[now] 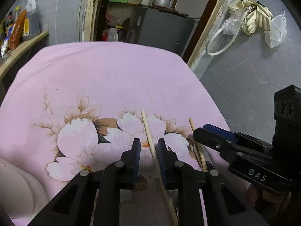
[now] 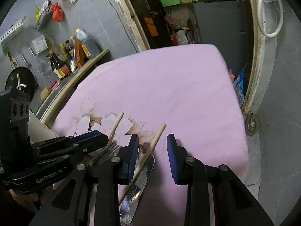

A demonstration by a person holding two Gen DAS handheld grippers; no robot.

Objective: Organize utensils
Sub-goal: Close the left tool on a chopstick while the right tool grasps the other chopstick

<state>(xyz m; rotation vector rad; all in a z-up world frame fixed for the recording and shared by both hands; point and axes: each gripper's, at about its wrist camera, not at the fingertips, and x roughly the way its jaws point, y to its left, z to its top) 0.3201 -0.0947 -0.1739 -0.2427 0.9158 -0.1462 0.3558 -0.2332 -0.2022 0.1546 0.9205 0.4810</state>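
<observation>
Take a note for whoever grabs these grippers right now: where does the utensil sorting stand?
Left gripper: open, jaws astride one chopstick, not clamped.
Right gripper: open, astride the other chopstick, which lies against a knife.
All lie on the pink floral cloth.
Done: nothing visibly sorted.
Left: probably grip both chopsticks, pair them, then handle the knife.

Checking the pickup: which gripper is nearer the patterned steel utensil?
Right. The right gripper straddles the patterned steel utensil; the left gripper sits beside it, straddling a chopstick.

Grey tiled wall point(image 2: 105, 18), wooden doorframe point(image 1: 205, 30), bottle-crowded shelf point(image 2: 84, 66), grey floor point(image 1: 244, 79).
</observation>
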